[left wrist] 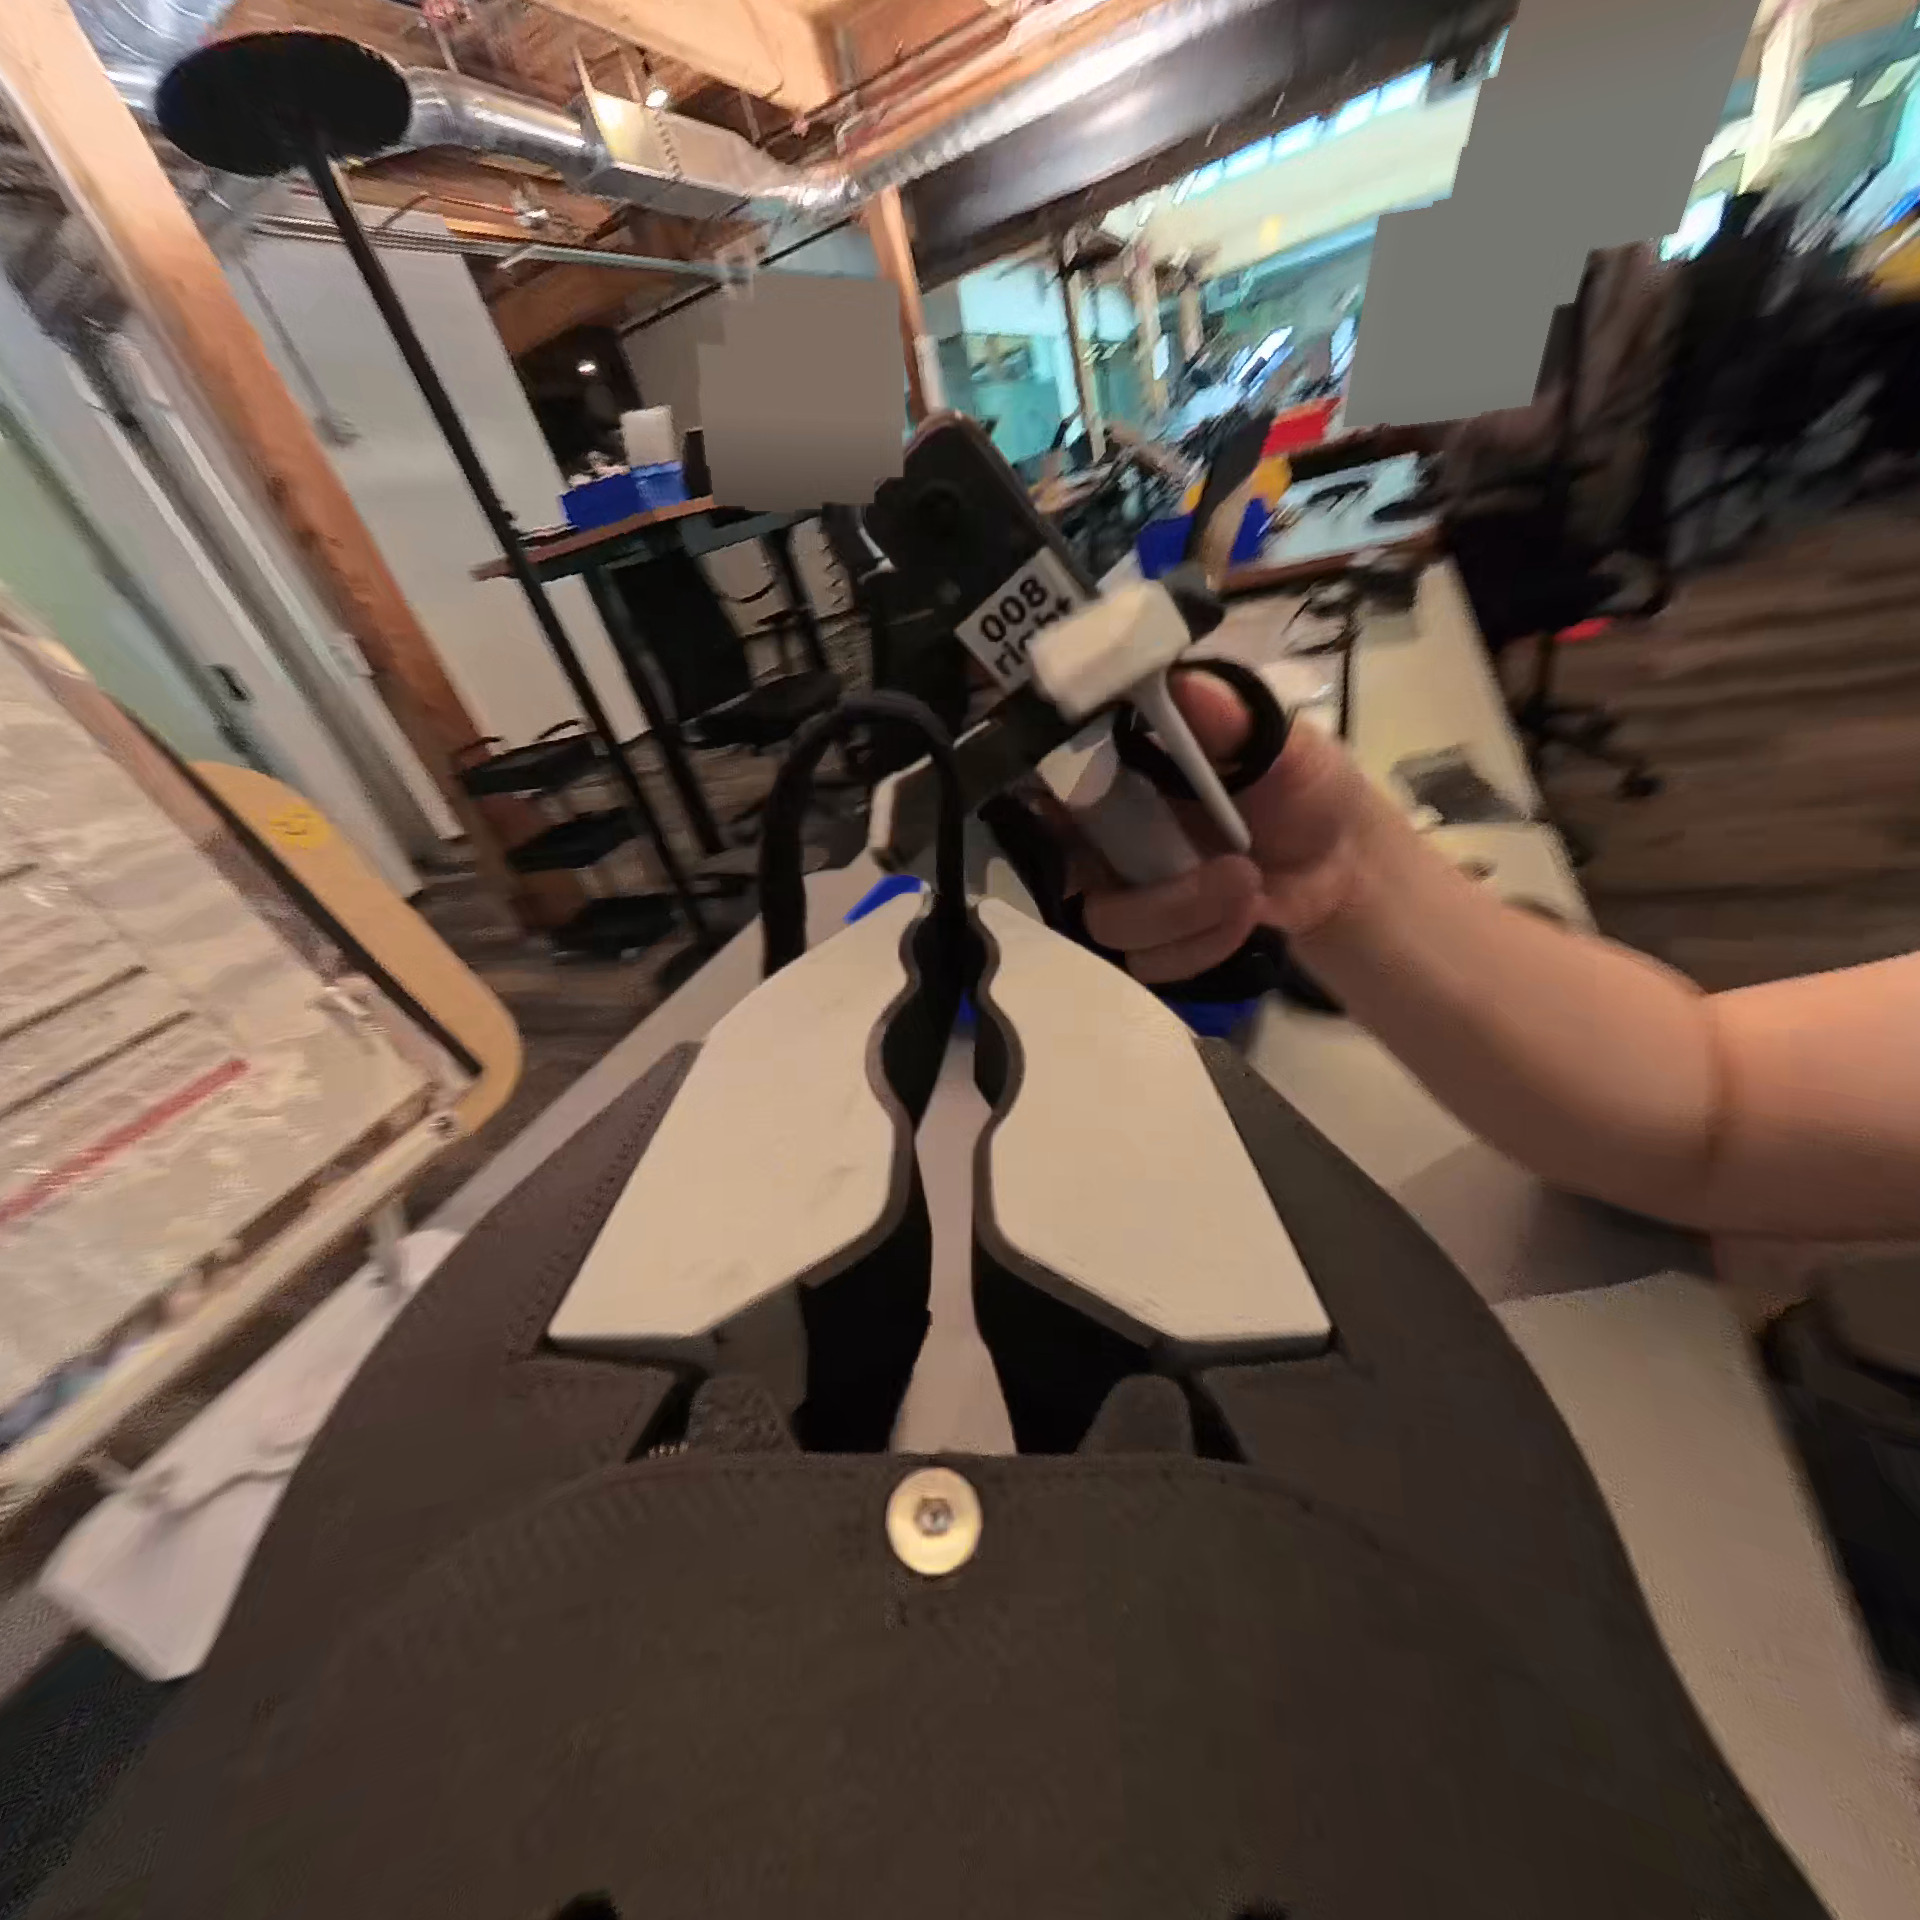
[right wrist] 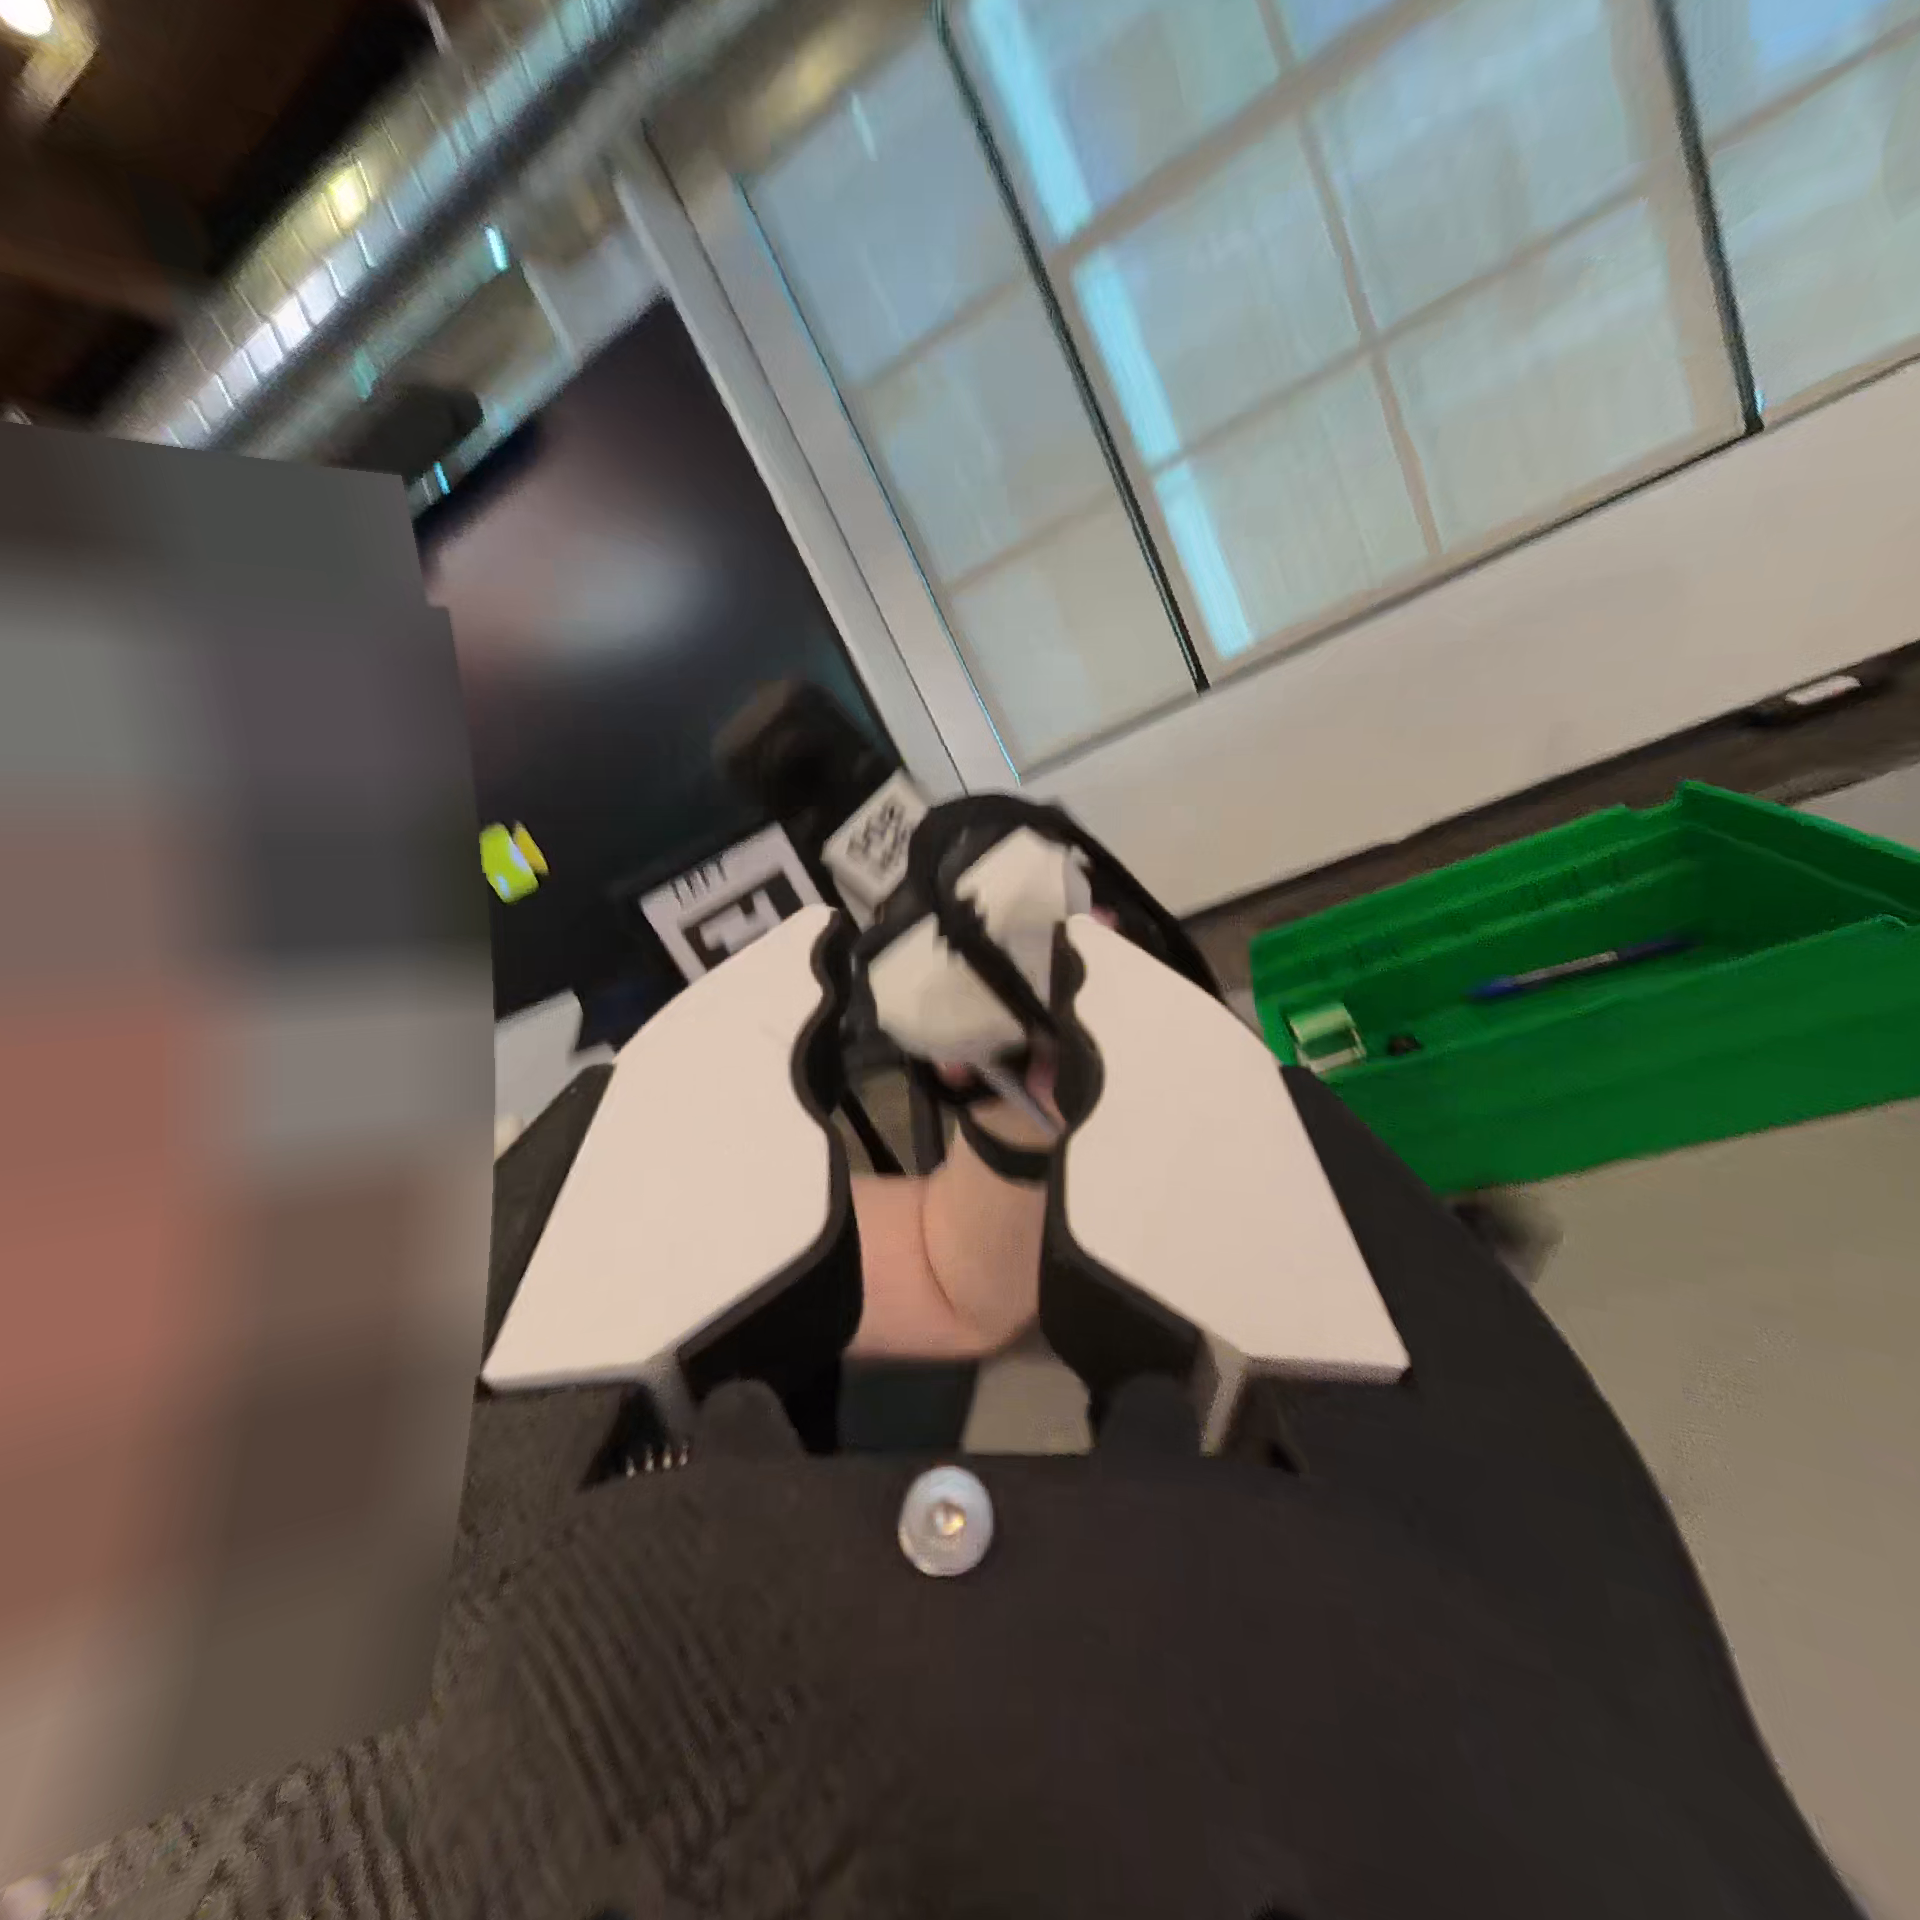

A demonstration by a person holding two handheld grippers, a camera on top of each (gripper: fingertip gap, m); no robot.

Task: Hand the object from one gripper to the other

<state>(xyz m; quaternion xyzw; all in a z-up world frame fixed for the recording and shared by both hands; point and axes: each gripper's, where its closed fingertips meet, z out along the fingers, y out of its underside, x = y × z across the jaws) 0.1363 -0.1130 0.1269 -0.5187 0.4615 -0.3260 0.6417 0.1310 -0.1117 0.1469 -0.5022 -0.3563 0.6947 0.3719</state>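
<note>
A black cord loop (left wrist: 862, 727) arches up from the fingertips of my left gripper (left wrist: 951, 940), which is shut on one side of it. My right gripper (left wrist: 914, 805), held by a hand (left wrist: 1247, 862), comes in from the upper right with a finger right at the loop. In the right wrist view my right gripper (right wrist: 951, 966) has its jaws apart. The left gripper's white fingertips (right wrist: 935, 997) and the black cord (right wrist: 997, 821) sit between them. This view is blurred, and I cannot tell whether the right fingers touch the cord.
A green bin (right wrist: 1558, 1049) with a pen in it stands on the grey table (right wrist: 1714, 1351) to the right. A blue bin (left wrist: 883, 899) shows below the grippers. A forearm (left wrist: 1507, 1070) crosses from the right. A black floor lamp (left wrist: 436, 395) stands at left. The grippers are tip to tip, or close to it.
</note>
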